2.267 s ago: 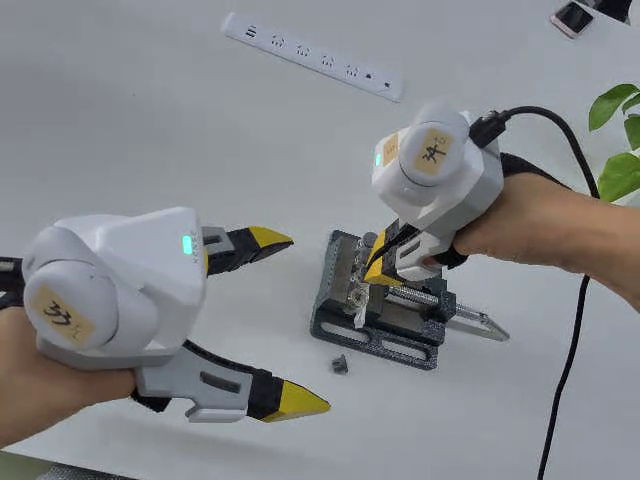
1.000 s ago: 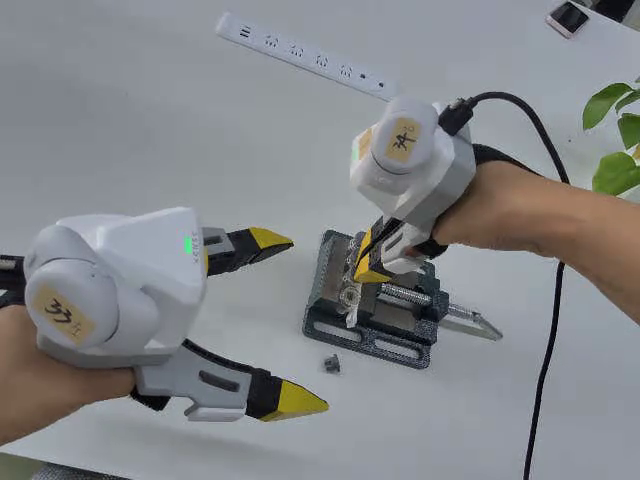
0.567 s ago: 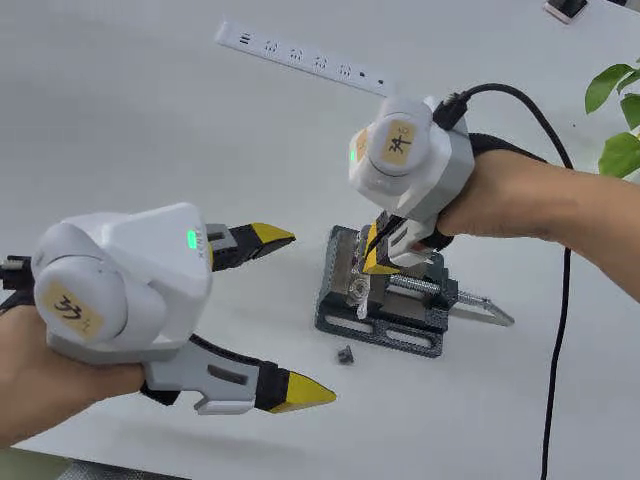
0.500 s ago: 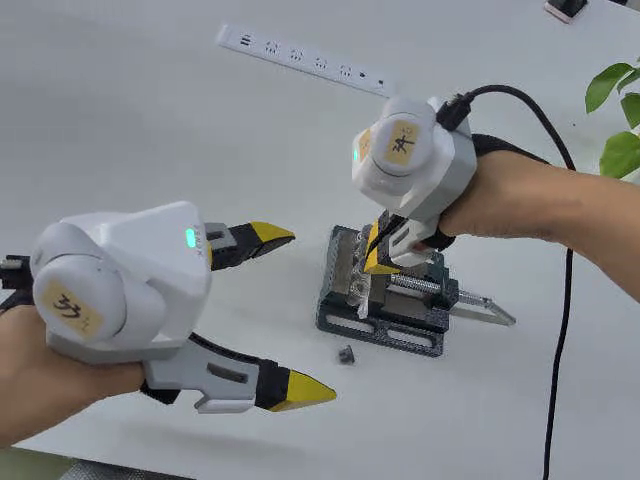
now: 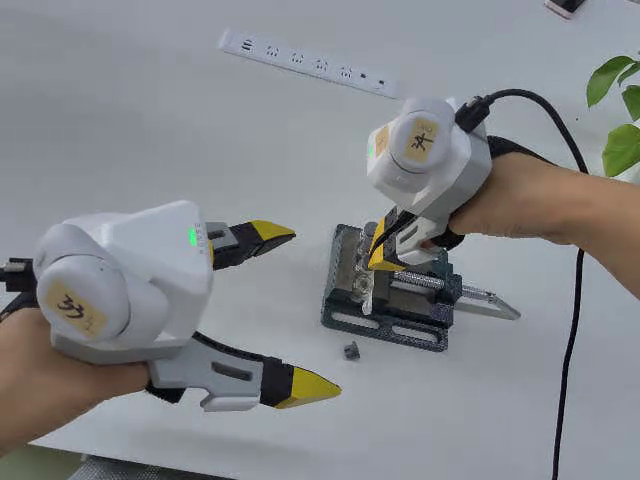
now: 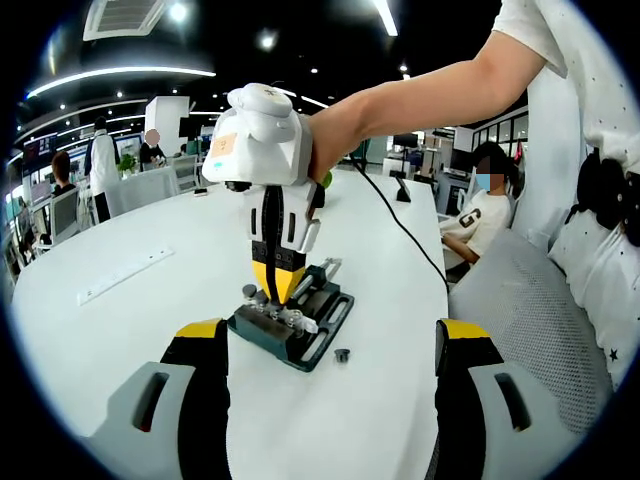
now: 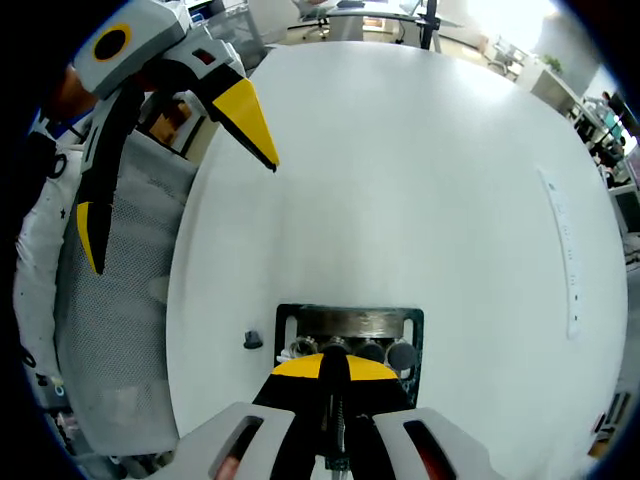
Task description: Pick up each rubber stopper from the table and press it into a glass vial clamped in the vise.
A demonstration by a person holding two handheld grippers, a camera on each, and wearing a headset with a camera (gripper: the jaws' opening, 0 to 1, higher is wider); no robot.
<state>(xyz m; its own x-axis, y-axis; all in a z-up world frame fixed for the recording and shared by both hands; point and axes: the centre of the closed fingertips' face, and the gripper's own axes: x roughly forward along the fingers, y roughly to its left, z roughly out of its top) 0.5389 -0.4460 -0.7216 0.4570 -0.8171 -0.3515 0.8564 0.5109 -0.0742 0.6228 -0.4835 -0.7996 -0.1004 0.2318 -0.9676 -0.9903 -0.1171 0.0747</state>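
so the right gripper (image 5: 380,262) has its fingers pinched together right over the vials (image 5: 362,290) in the vise (image 5: 390,322), the left gripper (image 5: 312,308) has its fingers wide, and one rubber stopper (image 5: 351,350) sits on the bench (image 5: 150,120) just beside the vise

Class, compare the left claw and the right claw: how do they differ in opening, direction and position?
Opening: the left claw is wide open; the right claw has its jaws shut.
Direction: the left claw points roughly level across the table; the right claw points down.
Position: the left claw hovers apart from the vise; the right claw's tips are at the top of the vise.
Both have yellow tips.
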